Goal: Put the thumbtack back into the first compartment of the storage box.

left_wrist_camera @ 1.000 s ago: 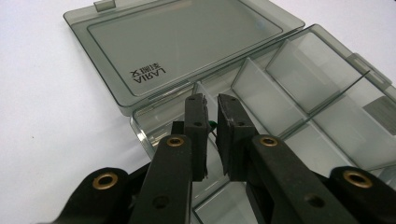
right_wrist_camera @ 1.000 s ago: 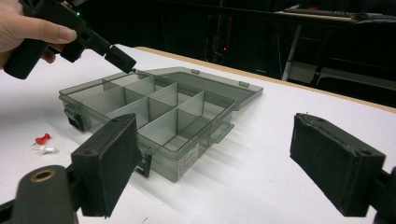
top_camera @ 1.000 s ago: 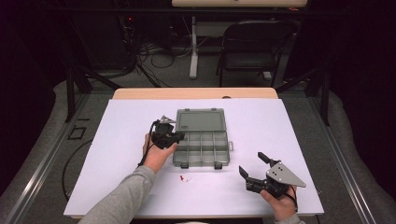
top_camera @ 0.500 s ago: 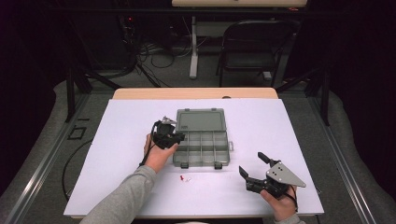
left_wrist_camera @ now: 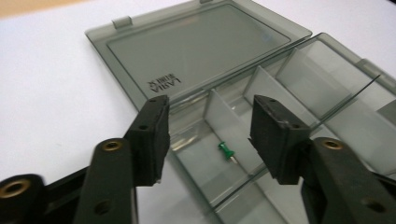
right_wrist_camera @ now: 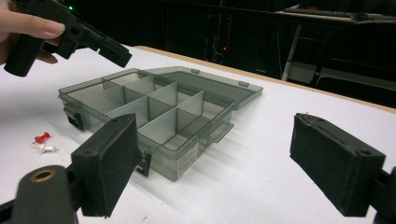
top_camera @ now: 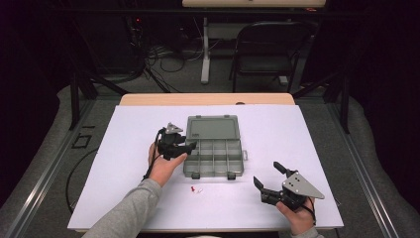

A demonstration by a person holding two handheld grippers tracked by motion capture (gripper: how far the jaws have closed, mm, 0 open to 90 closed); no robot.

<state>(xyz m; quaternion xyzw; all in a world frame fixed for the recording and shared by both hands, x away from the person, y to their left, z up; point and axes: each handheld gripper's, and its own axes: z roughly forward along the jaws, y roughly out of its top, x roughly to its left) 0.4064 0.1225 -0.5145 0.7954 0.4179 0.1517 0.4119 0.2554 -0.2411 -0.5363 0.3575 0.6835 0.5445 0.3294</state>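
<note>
White surface (top_camera: 124, 198) under us. Right gripper (top_camera: 270, 180) parked nearest, fingers wide, empty. Red pin (top_camera: 191, 189) and white pin (top_camera: 199, 190) loose just left of it. Left gripper (left_wrist_camera: 208, 135) has just been opening; nothing held. Green pushpin (left_wrist_camera: 227, 152) lies between its fingers in the organizer box (top_camera: 214, 158) corner cell, long axis roughly along them, tip toward us. Risk: retracting fingers could clip a divider and shift the box.

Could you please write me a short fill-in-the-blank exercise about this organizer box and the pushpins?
1. The pushpin lying inside a compartment of the organizer box is ____ in colour.
2. The box's lid lies ____, flat on the table.
3. On the table in front of the box, beside the white pushpin, lies a ____ pushpin.
4. The left tool, above the green pushpin, holds ____ between its jaws.

Missing words: green; open; red; nothing
</note>
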